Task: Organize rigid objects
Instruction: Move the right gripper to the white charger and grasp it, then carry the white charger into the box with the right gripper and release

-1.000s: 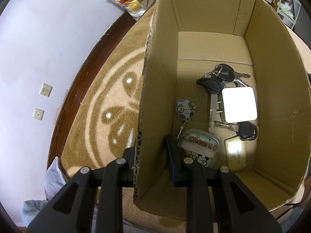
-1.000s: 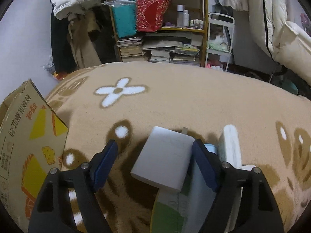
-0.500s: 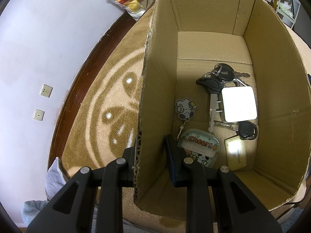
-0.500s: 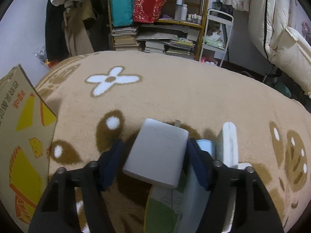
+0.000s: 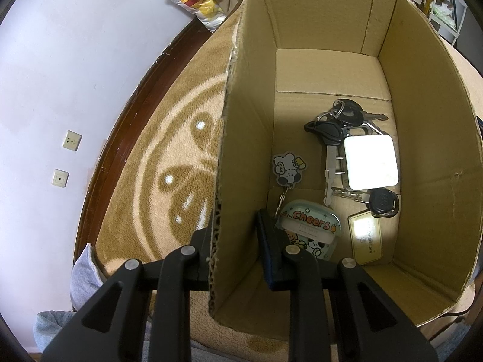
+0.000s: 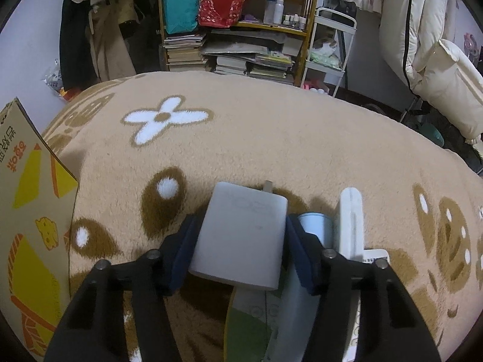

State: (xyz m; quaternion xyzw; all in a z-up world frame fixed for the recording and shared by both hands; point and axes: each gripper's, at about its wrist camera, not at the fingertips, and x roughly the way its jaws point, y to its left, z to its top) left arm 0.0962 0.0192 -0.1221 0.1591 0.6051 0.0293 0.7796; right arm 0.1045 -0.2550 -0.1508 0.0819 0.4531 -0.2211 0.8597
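Closing in over the past second, the right gripper [image 6: 240, 249] has brought its blue-padded fingers [image 6: 297, 252] from well apart to flat against both sides of a grey wall charger [image 6: 240, 236], which sits on the tan flower-patterned blanket [image 6: 271, 138] with one metal prong peeking out at its far edge. Judging by its smooth, hard plastic shell, the charger should be stiff, fairly light and a little slippery; the broad flat sides now under the pads look like the safest place to hold it, away from the prong. Just right of it lie a white tube-shaped item [image 6: 312, 226] and a white upright slab [image 6: 350, 220], touching or nearly so, with a green-and-white flat pack [image 6: 253, 319] underneath at the near edge; a careless lift could drag these along. To the left stands the printed outside of the cardboard box [image 6: 27, 211]. The left gripper [image 5: 234, 250] has not shifted: its fingers stand somewhat apart astride the box wall [image 5: 241, 157], one outside and one inside, and whether they actually press the cardboard cannot be told. Inside the box rest a bunch of keys [image 5: 335, 138], a white square block [image 5: 371, 163], a cartoon dog charm [image 5: 286, 170], a "Cheers" tag [image 5: 311, 226] and a pale card [image 5: 366, 239]. A cluttered bookshelf [image 6: 241, 30] fills the far background.
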